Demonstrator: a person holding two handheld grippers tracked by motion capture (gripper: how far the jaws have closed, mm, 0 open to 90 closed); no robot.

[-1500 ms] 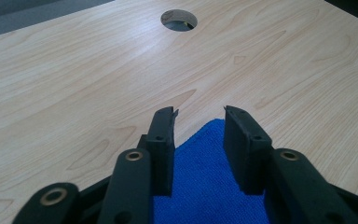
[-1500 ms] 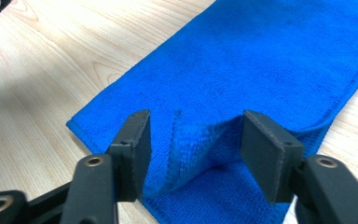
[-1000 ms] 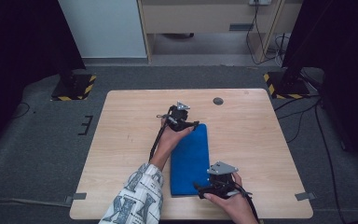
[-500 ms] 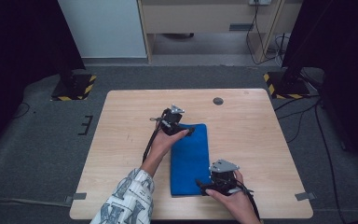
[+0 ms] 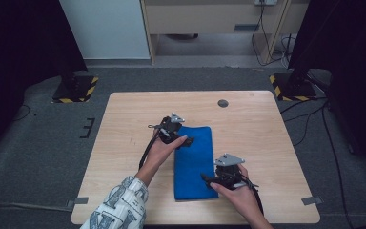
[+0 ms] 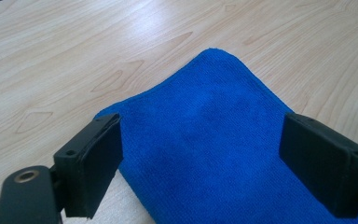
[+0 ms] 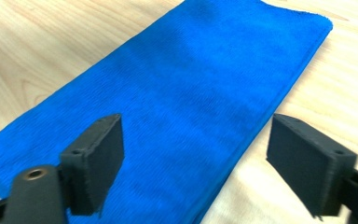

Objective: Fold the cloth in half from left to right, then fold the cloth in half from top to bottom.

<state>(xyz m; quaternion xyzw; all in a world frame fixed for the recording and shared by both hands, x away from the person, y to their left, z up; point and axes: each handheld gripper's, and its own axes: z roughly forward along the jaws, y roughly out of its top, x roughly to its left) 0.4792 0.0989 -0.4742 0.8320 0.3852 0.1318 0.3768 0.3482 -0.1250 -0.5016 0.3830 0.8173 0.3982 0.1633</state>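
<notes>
2 hand-held grippers released over folded blue cloth (image 5: 193,160) mid-bench (image 5: 124,119): left (image 5: 187,141) just opened, shifted off far corner; right (image 5: 208,180) narrowing, empty.

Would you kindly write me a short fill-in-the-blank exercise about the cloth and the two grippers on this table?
1. The folded cloth lying on the wooden table is coloured ____.
2. In its own view, the left gripper has its jaws standing ____ over the cloth's corner.
3. In the high view, the right gripper is at the cloth's ____ end, closest to the person.
4. The small dark round thing lies on the table's ____ side.

Missing words: blue; open; near; far
</notes>
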